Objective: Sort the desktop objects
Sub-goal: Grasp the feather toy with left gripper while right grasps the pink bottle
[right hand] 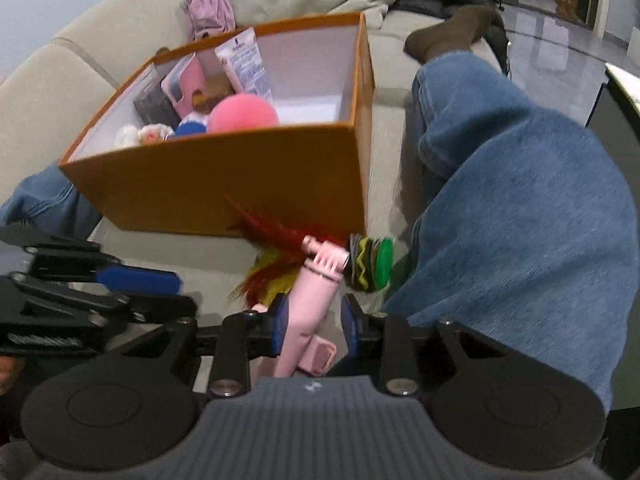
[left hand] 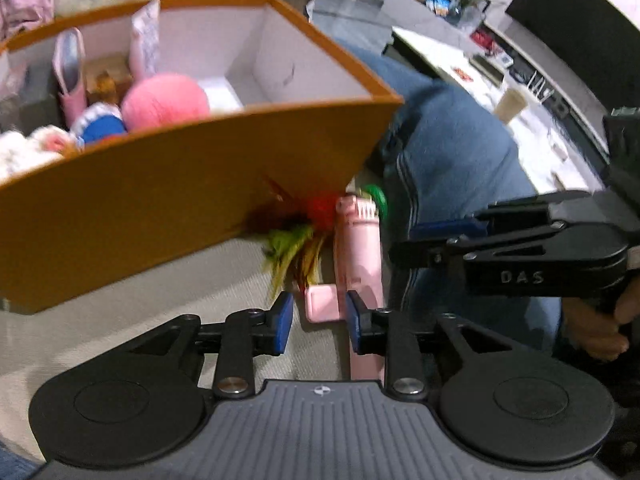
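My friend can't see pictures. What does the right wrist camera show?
The right gripper is open around a pink stick-shaped gadget lying on a beige couch, next to colourful feathers. Behind them sits an orange box holding a pink ball and other small things. A leg in blue jeans fills the right side, and the left gripper shows at the left edge.

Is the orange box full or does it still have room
Partly full. The orange box holds a pink ball and other items on its left side, while bare white floor shows on the right.
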Action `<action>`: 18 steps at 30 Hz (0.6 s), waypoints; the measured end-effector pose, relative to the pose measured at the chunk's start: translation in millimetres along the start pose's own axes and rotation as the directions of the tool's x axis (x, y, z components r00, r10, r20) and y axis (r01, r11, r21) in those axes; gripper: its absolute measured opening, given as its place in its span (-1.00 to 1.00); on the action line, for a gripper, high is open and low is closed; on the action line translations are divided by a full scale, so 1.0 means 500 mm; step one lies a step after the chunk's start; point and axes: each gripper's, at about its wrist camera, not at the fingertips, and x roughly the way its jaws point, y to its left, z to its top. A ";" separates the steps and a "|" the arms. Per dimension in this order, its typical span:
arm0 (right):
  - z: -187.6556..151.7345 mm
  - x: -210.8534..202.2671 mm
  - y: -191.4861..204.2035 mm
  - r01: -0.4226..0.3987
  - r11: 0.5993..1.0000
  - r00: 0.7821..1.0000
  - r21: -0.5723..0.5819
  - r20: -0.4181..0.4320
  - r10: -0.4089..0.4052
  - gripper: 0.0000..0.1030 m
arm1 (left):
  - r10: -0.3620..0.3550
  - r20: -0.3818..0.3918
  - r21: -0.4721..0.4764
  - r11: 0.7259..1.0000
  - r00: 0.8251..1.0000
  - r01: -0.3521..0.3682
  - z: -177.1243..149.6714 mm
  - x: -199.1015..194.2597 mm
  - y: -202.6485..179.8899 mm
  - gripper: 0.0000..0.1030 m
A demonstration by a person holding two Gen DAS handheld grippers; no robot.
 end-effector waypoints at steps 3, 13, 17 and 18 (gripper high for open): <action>-0.003 0.013 0.009 -0.006 1.000 1.000 -0.025 -0.027 0.006 -0.39 | 0.020 -0.024 -0.012 1.000 1.000 -0.021 -0.004 0.015 0.003 -0.39; -0.002 0.083 0.037 0.033 0.998 0.995 -0.061 -0.089 -0.039 -0.30 | 0.035 -0.014 -0.074 0.997 0.999 -0.036 -0.006 0.013 0.026 -0.39; 0.003 0.089 0.031 0.024 0.998 0.994 -0.051 -0.104 -0.029 -0.27 | 0.045 0.015 -0.067 0.997 0.999 -0.044 0.003 0.016 0.029 -0.39; 0.004 0.088 0.031 0.022 0.998 0.994 -0.053 -0.106 -0.027 -0.28 | 0.047 0.021 -0.056 0.997 0.999 -0.046 0.008 0.019 0.027 -0.39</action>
